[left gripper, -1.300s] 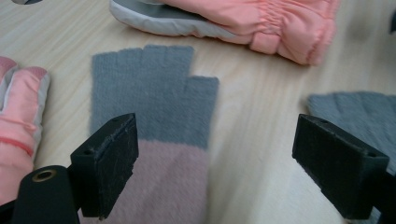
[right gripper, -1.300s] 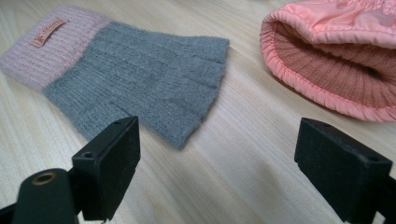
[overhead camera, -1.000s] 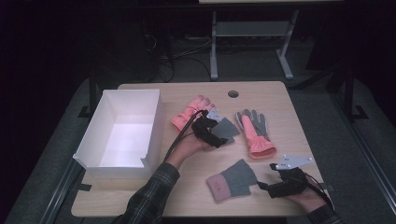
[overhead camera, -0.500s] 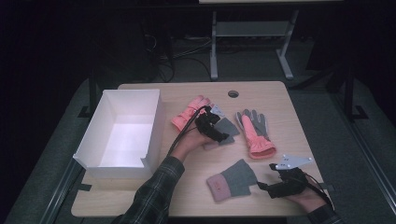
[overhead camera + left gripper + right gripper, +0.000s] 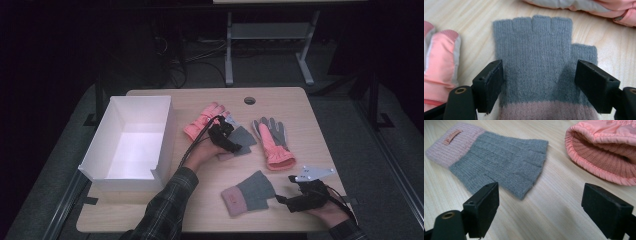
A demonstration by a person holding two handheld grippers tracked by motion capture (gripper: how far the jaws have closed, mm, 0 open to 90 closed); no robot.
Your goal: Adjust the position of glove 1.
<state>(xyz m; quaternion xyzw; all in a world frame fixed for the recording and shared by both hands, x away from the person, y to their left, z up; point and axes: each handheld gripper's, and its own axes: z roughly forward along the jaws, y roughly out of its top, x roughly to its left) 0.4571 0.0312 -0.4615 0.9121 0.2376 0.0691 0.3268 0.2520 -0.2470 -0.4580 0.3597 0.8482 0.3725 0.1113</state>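
Left gripper view showed the left gripper [image 5: 537,82] with jaws apart and just closing, astride a grey glove [image 5: 541,65]; the right gripper [image 5: 540,207] stood wide before another glove [image 5: 499,160].

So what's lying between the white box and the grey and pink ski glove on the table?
High view: between the white box and the ski glove lie a pink ski glove and a grey fingerless glove, with the left gripper over the latter.
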